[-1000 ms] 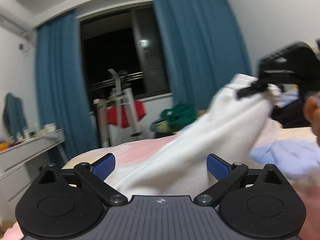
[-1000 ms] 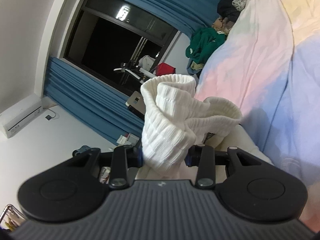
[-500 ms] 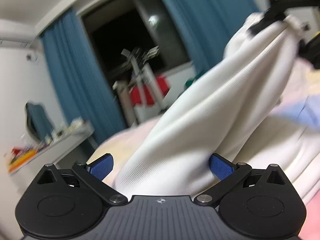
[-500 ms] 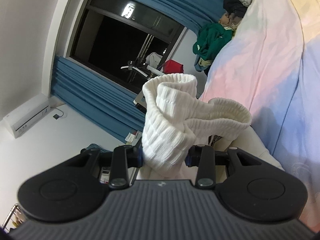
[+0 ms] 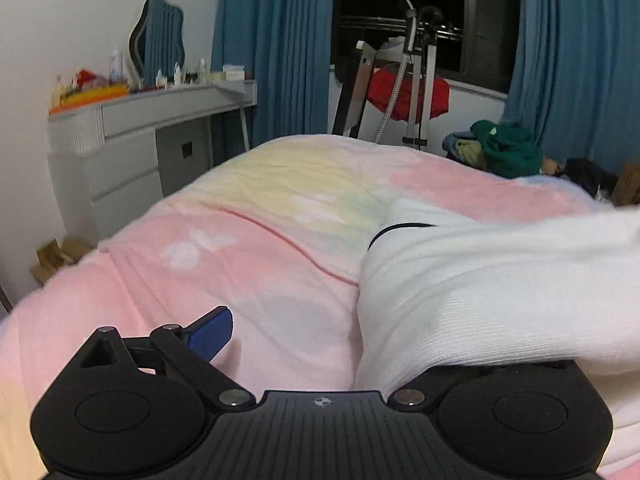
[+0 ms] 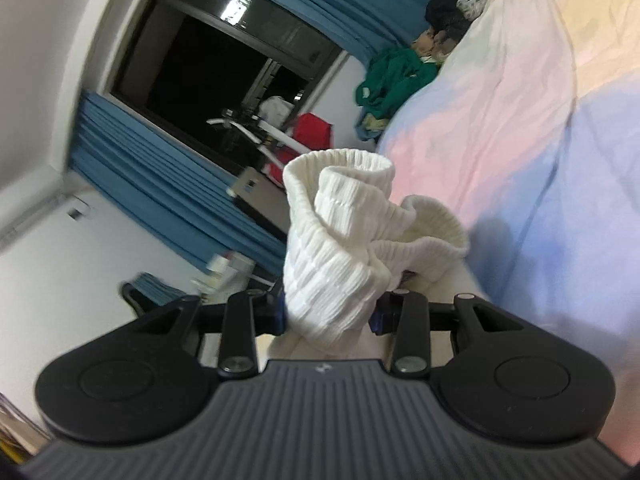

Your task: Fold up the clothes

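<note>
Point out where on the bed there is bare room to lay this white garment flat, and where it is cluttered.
Bare: the pink and yellow stretch of the bedspread, between the grey dresser and the white garment. Crowded: the far corner of the bed by the curtain, where a green garment and dark clothes are piled. The right gripper grips the garment's ribbed hem.

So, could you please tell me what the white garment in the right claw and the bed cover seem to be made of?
The white garment looks like a soft ribbed knit, probably cotton or a blend: raised ribs run across its bunched cuff, matte finish. The bed cover looks like a plush, fleece-like fabric, judging by its fuzzy matte pastel surface and soft creases; the exact fibre is unclear.
</note>
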{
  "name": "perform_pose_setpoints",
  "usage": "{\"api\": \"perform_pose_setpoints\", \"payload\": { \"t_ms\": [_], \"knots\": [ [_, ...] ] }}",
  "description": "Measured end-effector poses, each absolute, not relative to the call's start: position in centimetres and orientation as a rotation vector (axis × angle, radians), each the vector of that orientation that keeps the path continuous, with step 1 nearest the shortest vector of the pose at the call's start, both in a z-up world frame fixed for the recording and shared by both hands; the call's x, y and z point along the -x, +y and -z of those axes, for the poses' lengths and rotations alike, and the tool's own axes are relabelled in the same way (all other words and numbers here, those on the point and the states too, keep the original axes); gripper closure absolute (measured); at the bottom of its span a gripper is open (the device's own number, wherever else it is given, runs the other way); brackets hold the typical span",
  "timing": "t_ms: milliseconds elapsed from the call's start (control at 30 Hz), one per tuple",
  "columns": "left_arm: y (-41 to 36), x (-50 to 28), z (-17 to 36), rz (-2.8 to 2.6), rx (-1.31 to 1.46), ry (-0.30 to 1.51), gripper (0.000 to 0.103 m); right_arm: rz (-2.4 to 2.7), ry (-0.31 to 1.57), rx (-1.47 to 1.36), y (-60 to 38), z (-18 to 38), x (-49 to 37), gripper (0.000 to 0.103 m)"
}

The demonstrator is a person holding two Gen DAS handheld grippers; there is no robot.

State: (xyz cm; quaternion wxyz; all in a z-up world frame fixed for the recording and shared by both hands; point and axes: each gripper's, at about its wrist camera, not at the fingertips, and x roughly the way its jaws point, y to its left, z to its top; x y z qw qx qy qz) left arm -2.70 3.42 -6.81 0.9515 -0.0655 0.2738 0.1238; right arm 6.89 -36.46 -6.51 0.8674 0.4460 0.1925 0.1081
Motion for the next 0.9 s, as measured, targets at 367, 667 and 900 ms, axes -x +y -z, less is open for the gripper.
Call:
{"api": "perform_pose_setpoints", "payload": {
  "t_ms": [367,667,900],
  "knots": [
    [3.5,0.7,7.0,-0.243,0.132,0.579,0.004,-0.061,0.626,-0.895,-36.6,10.5,-7.6,0.063],
    [3.7,0.6,7.2,-0.227,0.166,0.606,0.004,0.043,0.661,-0.697,-35.5,9.6,-7.3,0.028],
    [3.5,0.3,7.4,-0.224,0.186,0.613,0.004,-0.045,0.720,-0.909,-37.1,13.0,-8.6,0.021]
  ]
}}
